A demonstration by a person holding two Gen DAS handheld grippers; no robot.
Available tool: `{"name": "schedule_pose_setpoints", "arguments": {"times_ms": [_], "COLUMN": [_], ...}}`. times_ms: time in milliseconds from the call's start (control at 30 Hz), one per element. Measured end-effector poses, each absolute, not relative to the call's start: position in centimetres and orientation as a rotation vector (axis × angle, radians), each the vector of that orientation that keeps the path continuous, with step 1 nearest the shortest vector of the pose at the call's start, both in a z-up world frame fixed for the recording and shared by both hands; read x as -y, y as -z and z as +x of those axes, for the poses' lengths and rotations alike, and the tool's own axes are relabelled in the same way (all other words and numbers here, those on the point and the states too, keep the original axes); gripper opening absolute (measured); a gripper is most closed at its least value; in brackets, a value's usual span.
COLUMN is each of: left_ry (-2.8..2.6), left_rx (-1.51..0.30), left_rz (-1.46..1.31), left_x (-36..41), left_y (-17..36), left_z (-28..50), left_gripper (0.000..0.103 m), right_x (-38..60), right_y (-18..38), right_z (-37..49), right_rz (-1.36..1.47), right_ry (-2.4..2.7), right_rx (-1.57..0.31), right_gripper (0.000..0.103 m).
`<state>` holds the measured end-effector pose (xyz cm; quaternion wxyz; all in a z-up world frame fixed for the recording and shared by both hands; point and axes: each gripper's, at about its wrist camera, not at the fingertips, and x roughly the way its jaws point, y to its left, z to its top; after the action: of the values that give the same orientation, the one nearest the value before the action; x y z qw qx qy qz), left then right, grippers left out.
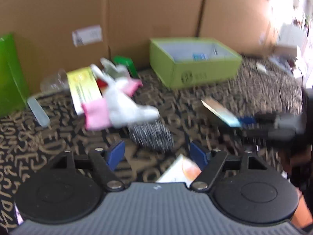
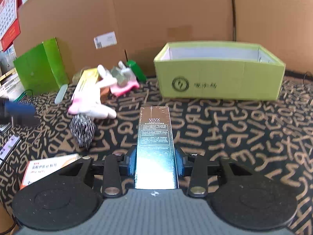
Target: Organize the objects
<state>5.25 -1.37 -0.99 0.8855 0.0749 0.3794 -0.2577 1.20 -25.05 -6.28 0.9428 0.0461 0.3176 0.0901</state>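
My right gripper (image 2: 155, 161) is shut on a long glossy black box (image 2: 154, 129) that sticks out forward above the patterned cloth. Ahead of it stands the open light-green box (image 2: 219, 86), also seen in the blurred left wrist view as the green box (image 1: 203, 74). My left gripper (image 1: 157, 153) is open with nothing between its blue pads. Under it lies a white and orange medicine box (image 1: 180, 171), the same medicine box (image 2: 49, 166) near the lower left of the right wrist view. A steel wool scrubber (image 1: 152, 137) sits just ahead, beside white and pink gloves (image 1: 117, 107).
A cardboard wall (image 2: 176, 9) closes the back. An upright green carton (image 2: 39, 68) stands at the left. The pile by the gloves (image 2: 93, 103) includes a yellow box (image 2: 86, 80), a green item (image 2: 137, 70), a clear cup (image 1: 54, 80) and a pale strip (image 1: 38, 109).
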Motion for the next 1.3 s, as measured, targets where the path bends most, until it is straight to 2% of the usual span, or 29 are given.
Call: {"name": "schedule_pose_setpoints", "arguments": {"times_ms": [67,200,333,367,400,433,500,633,933,1100,1300], "left_ry": [0.583,0.675,0.699,0.721,0.729,0.738,0.756,0.747,0.683,0.68,0.625], "left_rx": [-0.845,-0.884,-0.917,-0.899,-0.895,-0.884,-0.896,-0.884,-0.687,-0.643,-0.587], "left_rz": [0.184,0.307,0.424,0.395,0.389,0.388,0.369,0.327,0.14,0.023,-0.022], "left_x": [1.7,3.3,5.4,5.3,5.3,5.3,5.1,4.4,3.9,7.2,13.0], "left_y": [2.6,4.8,7.1,7.3,7.3,7.0,6.2,4.9,-3.7,-6.4,-7.3], "left_z": [4.6,3.7,3.6,3.6,3.7,3.6,3.4,3.1,6.1,10.5,16.0], "left_gripper": [0.082,0.103,0.103,0.102,0.095,0.077,0.071,0.07,0.07,0.07,0.07], "right_x": [24.8,24.3,24.2,24.1,24.1,24.0,23.9,23.8,24.8,26.5,30.1], "right_y": [6.7,7.0,7.1,7.2,7.3,7.3,7.4,7.1,4.0,1.2,-1.7], "right_z": [1.3,1.3,1.3,1.3,1.3,1.3,1.2,1.1,1.5,2.7,6.1], "right_rz": [0.098,0.096,0.099,0.099,0.098,0.096,0.091,0.081,0.092,0.06,0.04], "right_ry": [-0.19,-0.202,-0.203,-0.202,-0.203,-0.203,-0.207,-0.221,-0.22,-0.171,-0.05], "right_rx": [-0.666,-0.674,-0.682,-0.686,-0.689,-0.691,-0.695,-0.683,-0.586,-0.511,-0.436], "right_gripper": [0.043,0.043,0.043,0.043,0.043,0.043,0.043,0.043,0.043,0.043,0.043]}}
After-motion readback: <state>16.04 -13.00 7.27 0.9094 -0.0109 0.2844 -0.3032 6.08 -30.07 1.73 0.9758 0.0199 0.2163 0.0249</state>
